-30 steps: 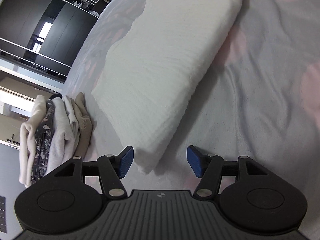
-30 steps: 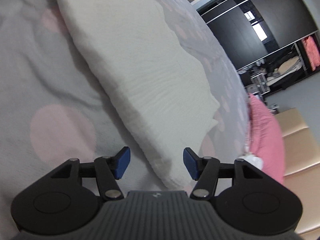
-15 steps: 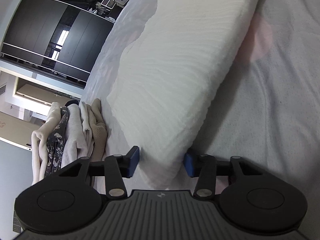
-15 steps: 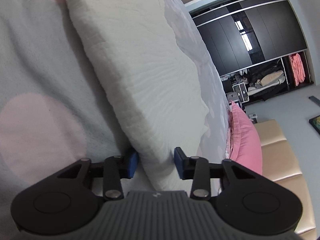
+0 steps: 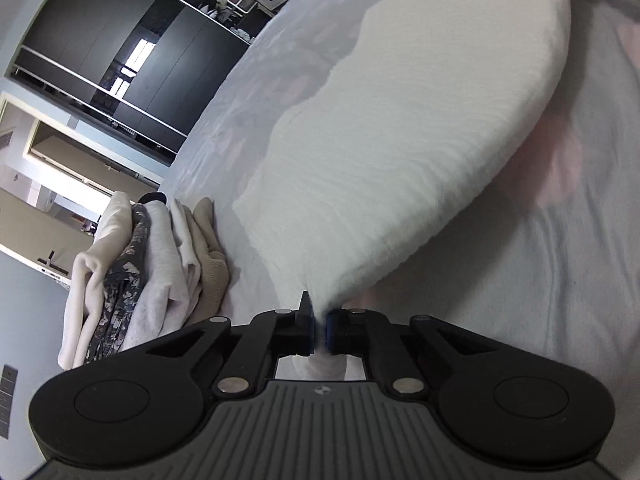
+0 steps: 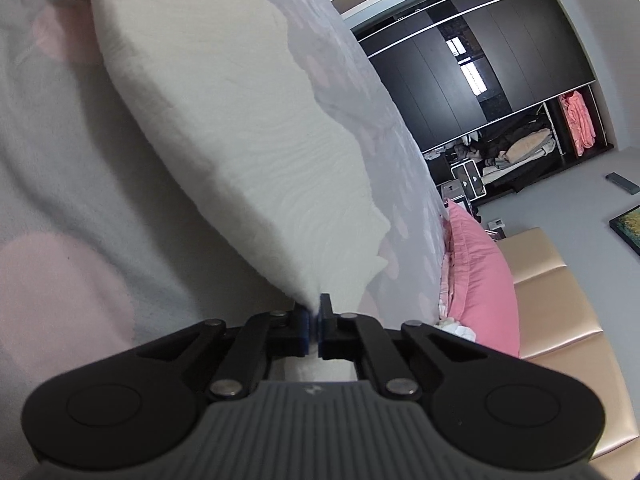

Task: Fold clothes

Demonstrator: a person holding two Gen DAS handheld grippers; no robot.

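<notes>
A white, ribbed-knit garment (image 5: 400,152) lies folded into a long band on the bed. My left gripper (image 5: 318,326) is shut on its near corner, with the fabric pinched between the blue pads and lifted a little off the cover. In the right wrist view the same white garment (image 6: 240,120) stretches away up the frame, and my right gripper (image 6: 313,326) is shut on its other near corner, cloth bunched between the pads.
The bed cover (image 5: 560,272) is pale grey with pink dots. A stack of folded clothes (image 5: 144,272) sits at the bed's left edge. A pink pillow (image 6: 480,276) and beige padded headboard (image 6: 560,304) lie to the right. Dark wardrobe doors (image 6: 480,68) stand behind.
Both grippers went from open around the garment's near corners to shut on them. The left corner has risen slightly off the bed cover.
</notes>
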